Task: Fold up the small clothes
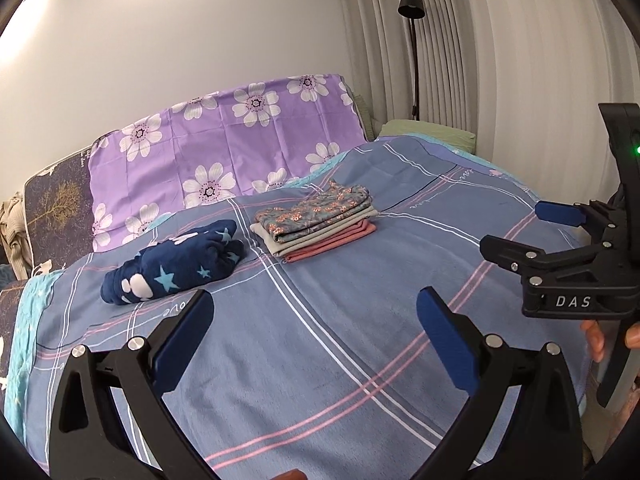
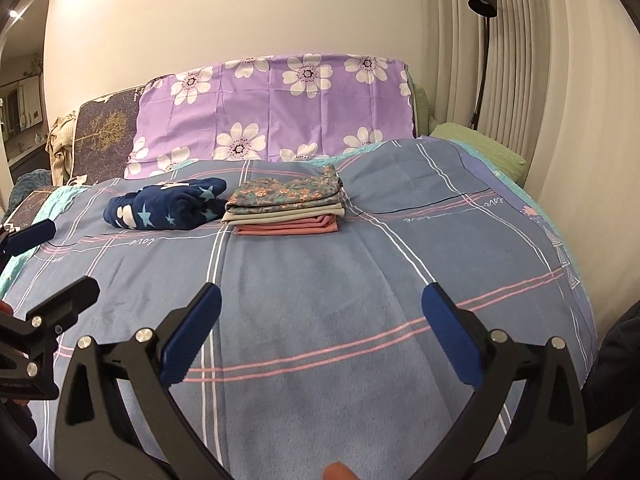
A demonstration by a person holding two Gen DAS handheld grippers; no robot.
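A stack of folded small clothes point(image 1: 316, 222), floral piece on top, then beige and pink ones, lies on the blue checked bedspread point(image 1: 340, 320); it also shows in the right wrist view point(image 2: 286, 206). A crumpled navy garment with stars point(image 1: 176, 266) lies left of the stack, also seen in the right wrist view point(image 2: 166, 204). My left gripper point(image 1: 314, 320) is open and empty, hovering over the bedspread well in front of the clothes. My right gripper point(image 2: 318, 316) is open and empty too; it appears at the right of the left wrist view point(image 1: 528, 228).
A purple flowered pillow point(image 2: 276, 108) and a dark tree-print cushion point(image 2: 104, 132) stand against the wall behind the clothes. A green pillow point(image 2: 480, 144) lies at the back right. A black floor lamp point(image 2: 482, 20) stands by the curtains.
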